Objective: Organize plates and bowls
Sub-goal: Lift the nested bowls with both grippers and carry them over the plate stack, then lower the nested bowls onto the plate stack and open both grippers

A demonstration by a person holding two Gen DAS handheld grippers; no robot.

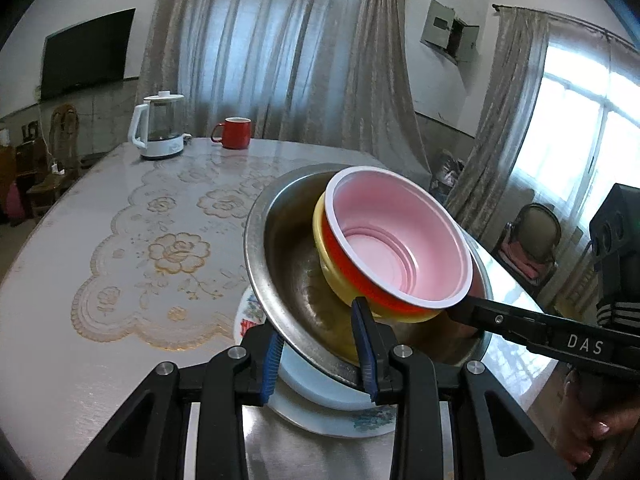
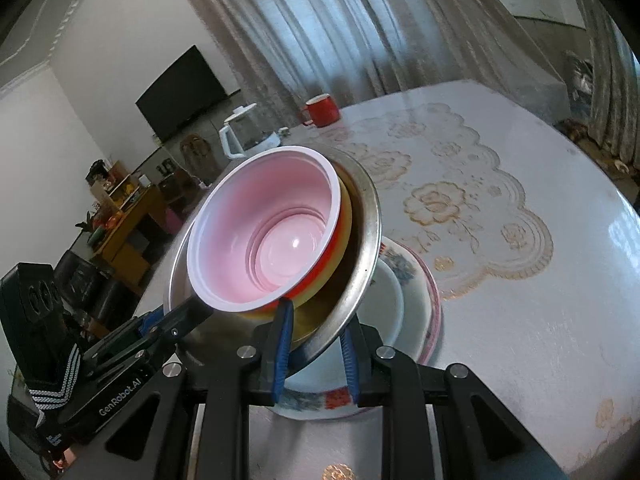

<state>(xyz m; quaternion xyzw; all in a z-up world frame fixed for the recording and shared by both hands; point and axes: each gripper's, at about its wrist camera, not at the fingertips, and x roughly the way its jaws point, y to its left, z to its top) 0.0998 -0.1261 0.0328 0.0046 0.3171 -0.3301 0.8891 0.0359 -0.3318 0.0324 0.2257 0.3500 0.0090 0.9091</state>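
A steel basin (image 1: 288, 264) (image 2: 360, 240) holds a yellow bowl (image 1: 344, 284) (image 2: 344, 220), and a red bowl with a pink inside (image 1: 392, 240) (image 2: 272, 232) is nested in that. Under the basin lie a white plate (image 1: 320, 392) (image 2: 388, 304) and a floral plate (image 1: 250, 312) (image 2: 428, 312). My left gripper (image 1: 318, 354) (image 2: 180, 320) is shut on the basin's near rim, one blue pad inside and one outside. My right gripper (image 2: 316, 350) (image 1: 472, 308) grips the rim on the other side in the same way. Whether the pads also pinch the plates is hidden.
The round table (image 1: 100, 320) (image 2: 520, 360) carries a lace-pattern cover. A white kettle (image 1: 160, 128) (image 2: 248, 136) and a red mug (image 1: 234, 132) (image 2: 322, 110) stand at its far edge. Chairs, a wall TV (image 1: 86, 52) and curtains surround it.
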